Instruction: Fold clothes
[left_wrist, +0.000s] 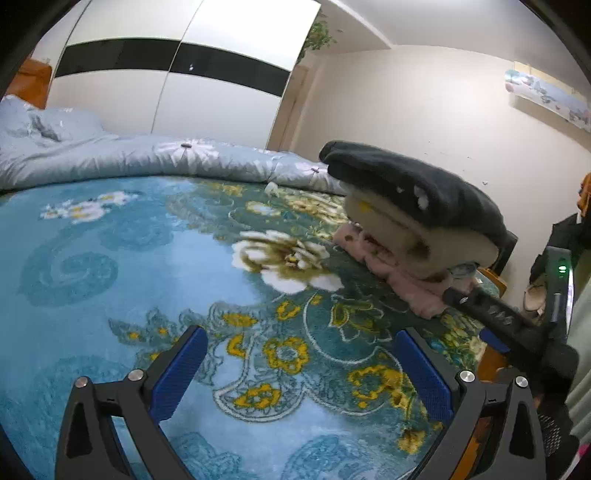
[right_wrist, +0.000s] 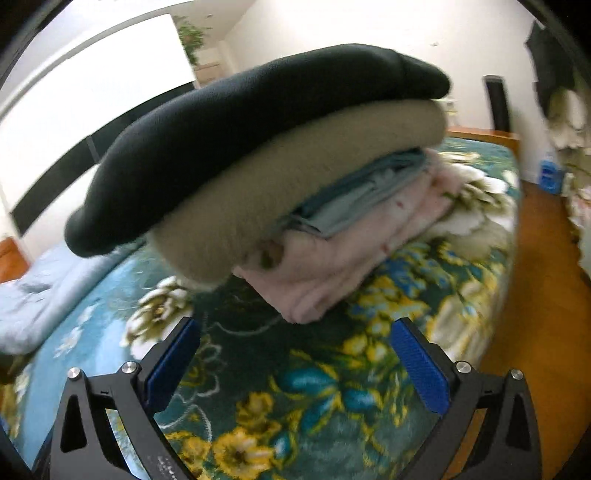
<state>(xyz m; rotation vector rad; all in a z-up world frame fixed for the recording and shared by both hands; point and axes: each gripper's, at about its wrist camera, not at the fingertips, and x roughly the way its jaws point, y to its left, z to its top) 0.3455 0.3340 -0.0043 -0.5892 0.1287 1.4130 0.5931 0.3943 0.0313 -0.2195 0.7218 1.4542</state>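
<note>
A stack of folded clothes stands on the floral blue blanket (left_wrist: 147, 240). A dark garment (right_wrist: 240, 140) lies on top, then a beige one (right_wrist: 295, 177), a thin blue-grey one (right_wrist: 354, 188) and a pink one (right_wrist: 351, 251) at the bottom. In the left wrist view the dark garment (left_wrist: 417, 184) and the pink one (left_wrist: 406, 284) sit far to the right. My left gripper (left_wrist: 301, 332) hangs open over bare blanket, well short of the stack. Open too, my right gripper (right_wrist: 295, 321) points at the pink layer's near corner, a little short of it, with nothing between its fingers.
A crumpled pale-blue quilt (left_wrist: 110, 155) lies along the far side of the bed. Behind it stands a white wardrobe (left_wrist: 166, 74) with a black band. The bed's right edge drops to a wooden floor (right_wrist: 535, 295). Clothes hang on the far right wall (right_wrist: 561, 92).
</note>
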